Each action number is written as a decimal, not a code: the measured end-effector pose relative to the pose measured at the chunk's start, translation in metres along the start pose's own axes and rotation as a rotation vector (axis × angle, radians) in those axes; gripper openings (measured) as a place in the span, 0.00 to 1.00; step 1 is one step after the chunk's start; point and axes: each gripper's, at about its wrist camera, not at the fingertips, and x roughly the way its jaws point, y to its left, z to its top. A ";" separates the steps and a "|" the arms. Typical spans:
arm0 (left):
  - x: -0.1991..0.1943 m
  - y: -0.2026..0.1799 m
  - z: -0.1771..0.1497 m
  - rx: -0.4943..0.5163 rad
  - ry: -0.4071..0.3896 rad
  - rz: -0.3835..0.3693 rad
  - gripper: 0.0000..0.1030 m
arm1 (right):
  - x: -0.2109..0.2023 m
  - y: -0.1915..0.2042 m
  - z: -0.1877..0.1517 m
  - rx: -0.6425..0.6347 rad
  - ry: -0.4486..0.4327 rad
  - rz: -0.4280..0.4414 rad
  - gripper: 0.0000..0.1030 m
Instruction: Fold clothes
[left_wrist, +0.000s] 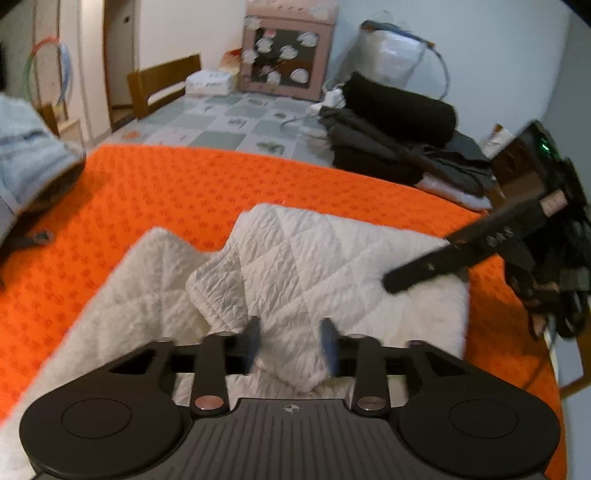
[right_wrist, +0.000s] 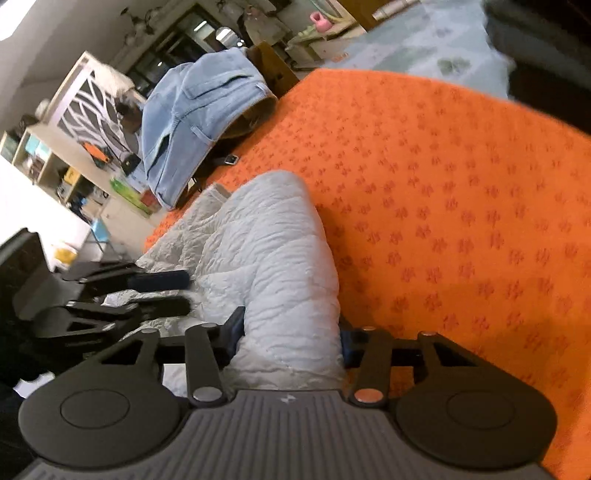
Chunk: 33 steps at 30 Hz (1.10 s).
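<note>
A: Orange patterned bed cover (left_wrist: 155, 192) carries the white quilted padded garment (left_wrist: 295, 258) near its front edge, part doubled over, likely mid-fold. Blue denim jeans (right_wrist: 188, 122) heaped at the far-left corner.

B: Grippers?

A: Left gripper (left_wrist: 291, 343) pinches a bunched fold, narrow gap. Right gripper (right_wrist: 291, 336) clamps a thicker roll, wider.

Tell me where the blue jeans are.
The blue jeans lie heaped at the orange bedspread's far edge, upper left in the right wrist view, beyond the white quilted garment.
</note>
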 end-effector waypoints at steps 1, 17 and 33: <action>-0.010 0.000 -0.002 0.030 -0.002 0.019 0.63 | -0.001 0.004 0.001 -0.021 -0.003 -0.009 0.49; -0.026 0.029 -0.063 0.161 0.232 0.176 0.91 | -0.015 0.042 0.003 -0.216 -0.020 -0.130 0.47; -0.029 0.059 -0.084 0.039 0.130 0.050 1.00 | -0.016 0.250 -0.050 -1.091 -0.075 -0.562 0.42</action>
